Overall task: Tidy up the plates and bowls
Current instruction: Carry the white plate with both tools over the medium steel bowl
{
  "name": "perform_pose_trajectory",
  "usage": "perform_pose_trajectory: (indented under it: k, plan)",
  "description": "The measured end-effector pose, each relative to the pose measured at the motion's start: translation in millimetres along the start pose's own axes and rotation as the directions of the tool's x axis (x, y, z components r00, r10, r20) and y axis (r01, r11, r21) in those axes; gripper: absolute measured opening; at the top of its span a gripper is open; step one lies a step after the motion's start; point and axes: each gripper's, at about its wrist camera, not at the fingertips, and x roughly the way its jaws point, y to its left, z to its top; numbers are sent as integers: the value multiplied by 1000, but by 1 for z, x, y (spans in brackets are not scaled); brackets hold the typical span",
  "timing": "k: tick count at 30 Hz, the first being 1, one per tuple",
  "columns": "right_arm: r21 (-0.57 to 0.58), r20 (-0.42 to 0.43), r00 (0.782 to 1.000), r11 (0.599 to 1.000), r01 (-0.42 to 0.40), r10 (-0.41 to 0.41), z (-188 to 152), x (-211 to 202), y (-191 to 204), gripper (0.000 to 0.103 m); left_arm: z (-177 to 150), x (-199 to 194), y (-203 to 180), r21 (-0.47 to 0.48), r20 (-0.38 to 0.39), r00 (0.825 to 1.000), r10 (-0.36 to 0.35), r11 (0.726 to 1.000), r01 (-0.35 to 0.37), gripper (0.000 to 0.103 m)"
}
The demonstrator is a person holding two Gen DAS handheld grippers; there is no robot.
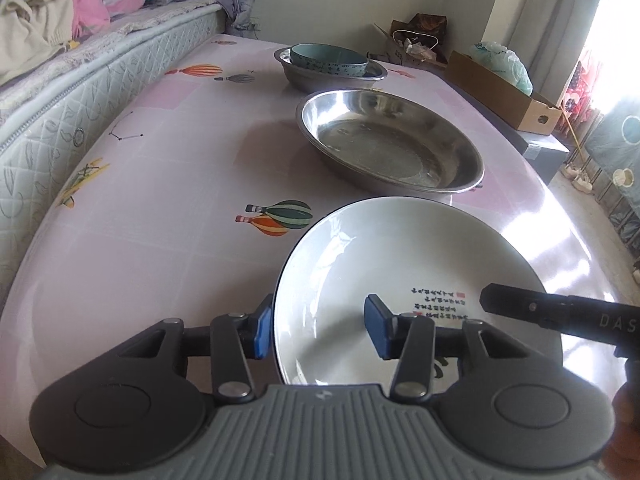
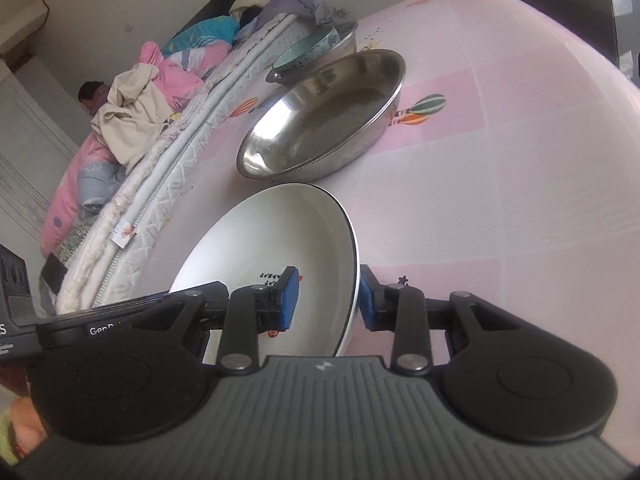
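Note:
A white plate [image 1: 384, 264] with black writing lies on the pink table near the front; it also shows in the right wrist view [image 2: 280, 240]. My left gripper [image 1: 318, 330] is open, its blue pads straddling the plate's left rim. My right gripper [image 2: 326, 300] is open, its pads straddling the plate's right rim. Behind the plate sits a wide steel plate [image 1: 390, 144], also in the right wrist view [image 2: 320, 120]. Farther back a teal bowl [image 1: 328, 60] rests inside a steel bowl [image 1: 304, 80].
A mattress edge [image 1: 80, 92] with piled bedding [image 1: 60, 4] runs along the table's left side. A cardboard box [image 1: 504, 92] and bags stand beyond the table's far right edge. The pink tablecloth [image 1: 160, 200] has balloon prints.

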Motion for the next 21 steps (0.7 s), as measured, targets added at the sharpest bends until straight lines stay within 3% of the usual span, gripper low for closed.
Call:
perform_pose_trajectory:
  k: [5, 21]
  plan:
    - [-149, 25, 993, 982, 118, -115, -5, 3, 25, 32, 1, -3, 5, -39, 5, 1000, -1, 999, 2, 46]
    - [-144, 90, 989, 981, 126, -114, 8, -20, 33, 32, 20, -19, 3, -79, 93, 995, -17, 997, 24, 45]
